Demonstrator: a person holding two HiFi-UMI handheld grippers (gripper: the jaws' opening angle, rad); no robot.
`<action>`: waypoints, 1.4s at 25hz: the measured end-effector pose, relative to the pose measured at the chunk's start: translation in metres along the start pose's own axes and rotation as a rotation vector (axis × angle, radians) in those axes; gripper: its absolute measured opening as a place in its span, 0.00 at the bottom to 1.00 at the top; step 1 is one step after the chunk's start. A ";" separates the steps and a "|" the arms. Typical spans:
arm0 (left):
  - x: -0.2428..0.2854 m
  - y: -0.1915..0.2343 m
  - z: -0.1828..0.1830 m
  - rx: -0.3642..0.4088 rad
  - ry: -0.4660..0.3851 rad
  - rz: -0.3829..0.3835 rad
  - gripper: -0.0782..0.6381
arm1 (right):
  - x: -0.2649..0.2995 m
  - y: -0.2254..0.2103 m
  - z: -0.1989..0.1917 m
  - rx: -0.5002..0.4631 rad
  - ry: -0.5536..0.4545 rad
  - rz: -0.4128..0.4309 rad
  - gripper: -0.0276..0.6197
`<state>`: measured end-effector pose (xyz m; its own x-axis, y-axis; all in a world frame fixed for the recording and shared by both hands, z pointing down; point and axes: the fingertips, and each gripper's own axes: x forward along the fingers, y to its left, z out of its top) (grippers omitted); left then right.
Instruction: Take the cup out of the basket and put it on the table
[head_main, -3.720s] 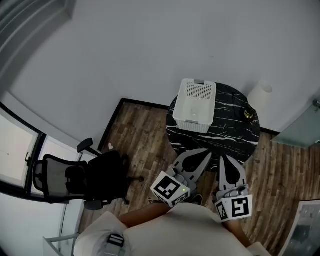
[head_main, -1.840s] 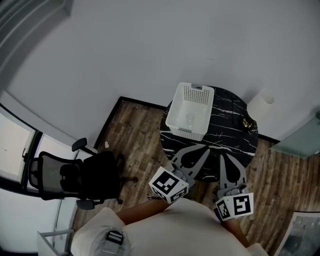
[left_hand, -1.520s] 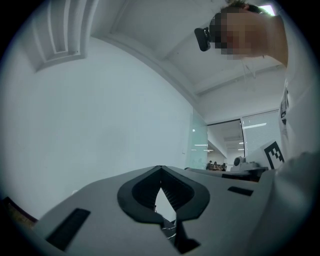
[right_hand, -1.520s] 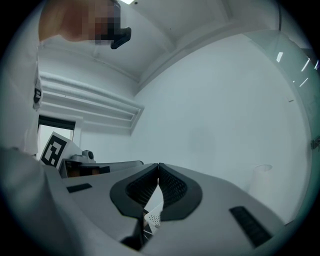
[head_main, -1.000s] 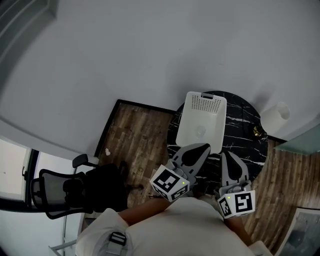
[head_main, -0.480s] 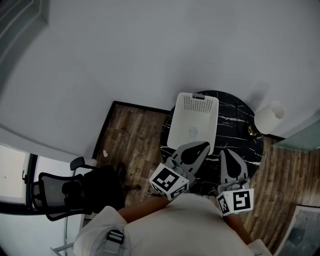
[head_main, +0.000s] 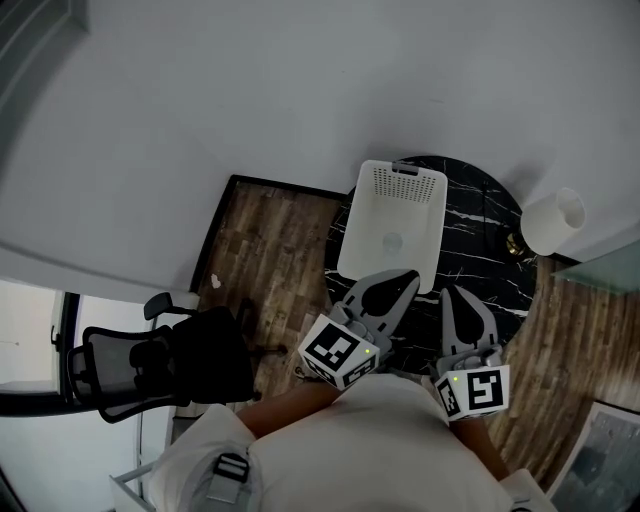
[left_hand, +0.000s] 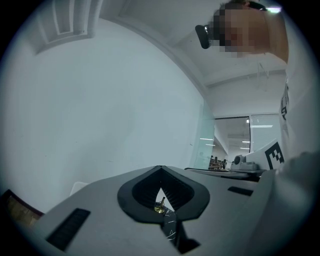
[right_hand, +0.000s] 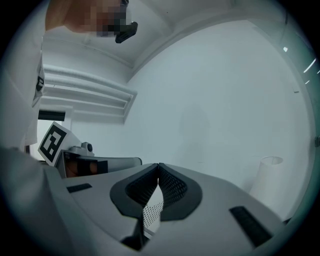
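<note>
**Item:** cup (head_main: 392, 241). Small, pale, seemingly clear. Seen from above as a faint ring on the floor of the white basket (head_main: 405, 186). Ahead of and below both pairs of jaws, slightly nearer the left pair. Not touched by either.

**Container:** basket on the black marbled table (head_main: 484, 252). Open-topped, with perforated walls. Near wall just ahead of the left jaw tips.

**Left gripper** (head_main: 408, 276): jaws closed tip to tip, nothing between. Marbled table top and a small brass object (left_hand: 159, 206) glimpsed through the gap behind the tips.

**Right gripper** (head_main: 447, 293): jaws likewise pressed together, empty. Perforated basket wall visible through the gap.

**Handling, as judged:**
- Probably light and rigid, with a smooth wall likely to slip.
- Breakable if glass; material not determinable.
- Best taken from above with jaws opened first, one inside the rim and one outside, or across the body if width allows.
- Moderate squeeze only.
- Straight lift to clear the basket walls.
- Bare table top ahead and to the right of the jaws for setting down.
</note>
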<state>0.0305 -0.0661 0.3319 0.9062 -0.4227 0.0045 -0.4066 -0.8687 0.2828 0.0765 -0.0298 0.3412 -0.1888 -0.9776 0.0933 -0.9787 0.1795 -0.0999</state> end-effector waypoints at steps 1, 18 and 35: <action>-0.002 0.003 -0.003 -0.006 0.009 0.010 0.12 | 0.002 0.001 -0.004 0.003 0.011 0.007 0.05; -0.027 0.039 -0.038 -0.030 0.077 0.137 0.12 | 0.029 0.023 -0.051 -0.028 0.123 0.119 0.05; -0.010 0.087 -0.054 -0.021 0.132 0.144 0.12 | 0.080 0.023 -0.081 -0.144 0.188 0.186 0.05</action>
<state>-0.0079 -0.1230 0.4082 0.8466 -0.5036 0.1720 -0.5321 -0.7956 0.2897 0.0321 -0.0951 0.4262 -0.3644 -0.8913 0.2698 -0.9248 0.3804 0.0077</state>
